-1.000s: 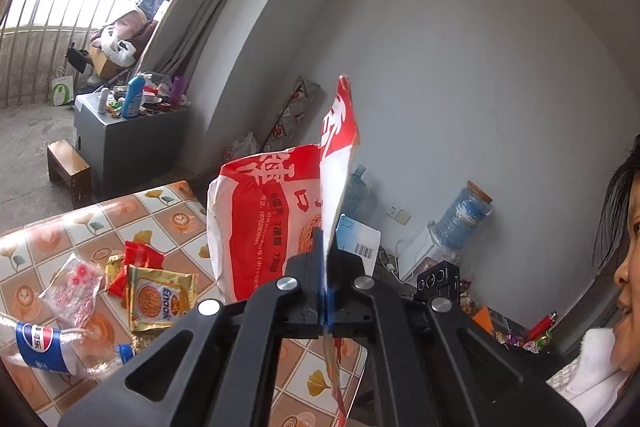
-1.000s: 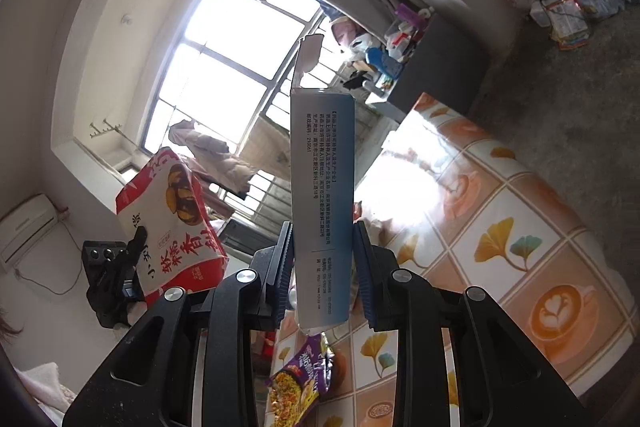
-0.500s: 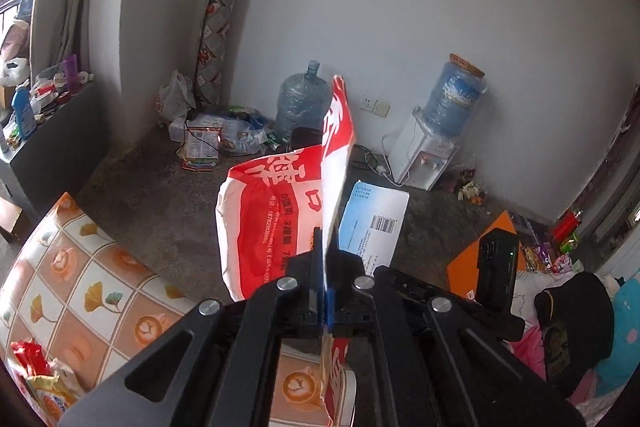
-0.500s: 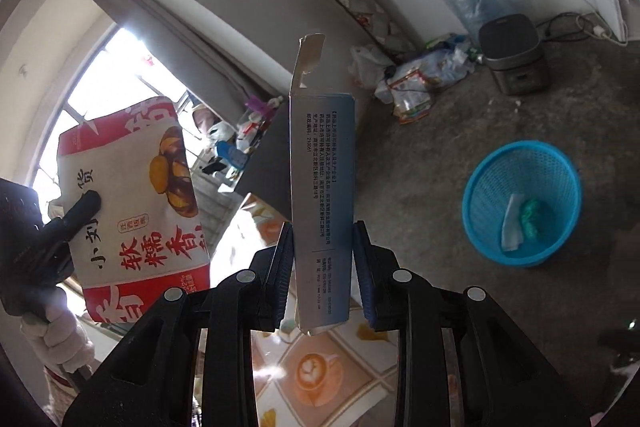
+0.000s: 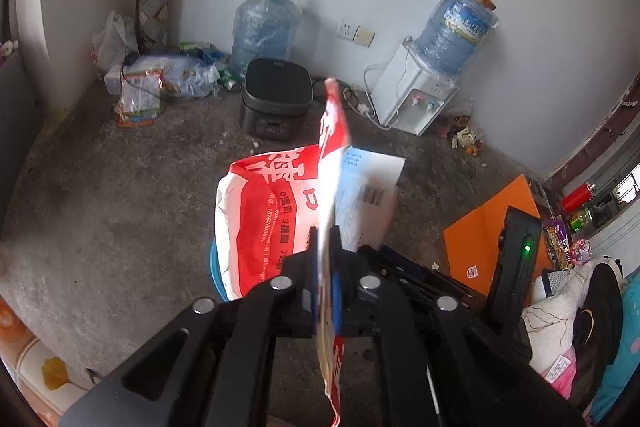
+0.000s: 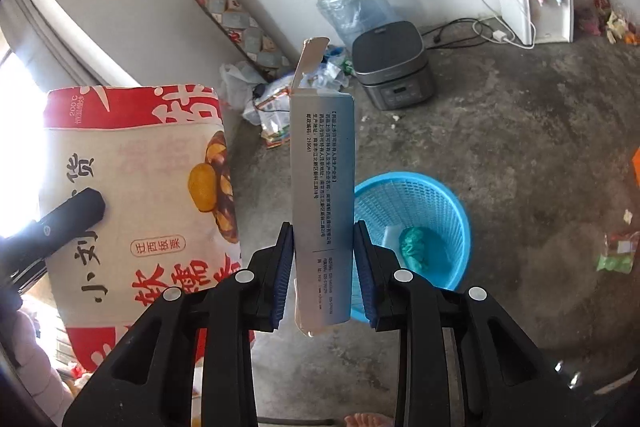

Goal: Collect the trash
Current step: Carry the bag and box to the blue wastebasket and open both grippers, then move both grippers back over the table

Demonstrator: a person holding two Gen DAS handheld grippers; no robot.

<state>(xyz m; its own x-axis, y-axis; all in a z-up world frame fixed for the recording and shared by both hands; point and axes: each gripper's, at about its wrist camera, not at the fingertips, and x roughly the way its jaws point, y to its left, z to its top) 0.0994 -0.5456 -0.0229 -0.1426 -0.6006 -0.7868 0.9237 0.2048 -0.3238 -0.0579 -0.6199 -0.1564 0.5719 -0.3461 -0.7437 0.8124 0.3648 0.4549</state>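
Two pieces of trash hang above a round blue mesh basket: a crinkly red-and-white bag between the left gripper's just-opened fingers, a flat grey carton between the right gripper's slightly loosening ones.

The red-and-white snack bag is glossy printed plastic film, slightly crinkled. The slim box is smooth matt card, its torn flap showing raw grey board. The blue basket is shiny plastic mesh. The floor is rough, stained bare concrete, and both tools are matt black plastic with bright metal screws
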